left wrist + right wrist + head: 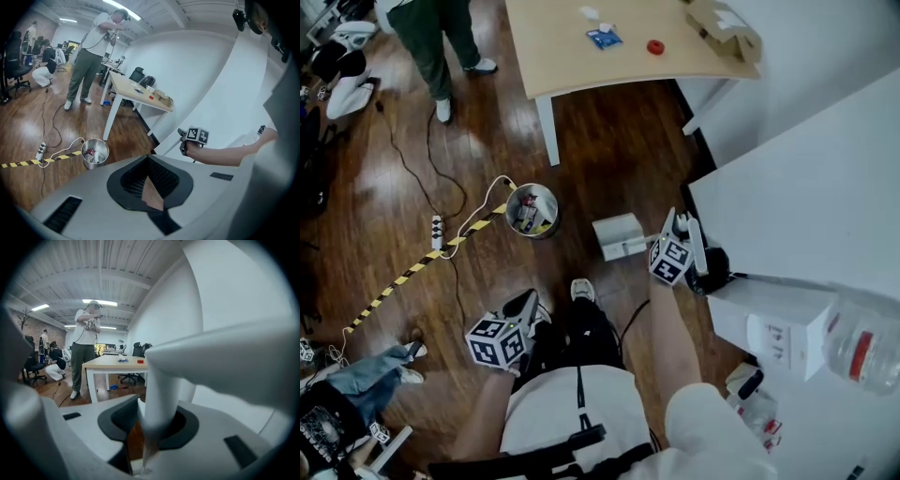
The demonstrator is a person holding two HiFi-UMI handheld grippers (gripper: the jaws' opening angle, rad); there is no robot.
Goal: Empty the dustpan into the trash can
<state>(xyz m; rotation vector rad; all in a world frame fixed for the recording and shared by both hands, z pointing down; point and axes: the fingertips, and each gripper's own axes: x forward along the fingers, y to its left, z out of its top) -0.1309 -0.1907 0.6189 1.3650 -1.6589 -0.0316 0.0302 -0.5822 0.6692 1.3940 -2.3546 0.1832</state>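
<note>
Clamps the right gripper (149, 425) on the dustpan (619, 236) by its white handle (161, 390), pads pressing from both sides, dead centre of the right gripper view. Holds the pan at mid-frame in the head view, just left of that gripper, over dark wood floor (609, 159); cannot tell whether it touches the boards. Holds the left gripper (149, 180) at lower left of the head view, jaws together at the tips, nothing between them. Further out, just left of the dustpan and apart from it: steel trash can (532, 210), scraps inside, with yellow-black tape (412, 270) and a white cable (483, 208) reaching its left side. Along the top edge, a wooden table (581, 66); at upper left, a standing person (441, 37); at right, a white box (773, 328).
</note>
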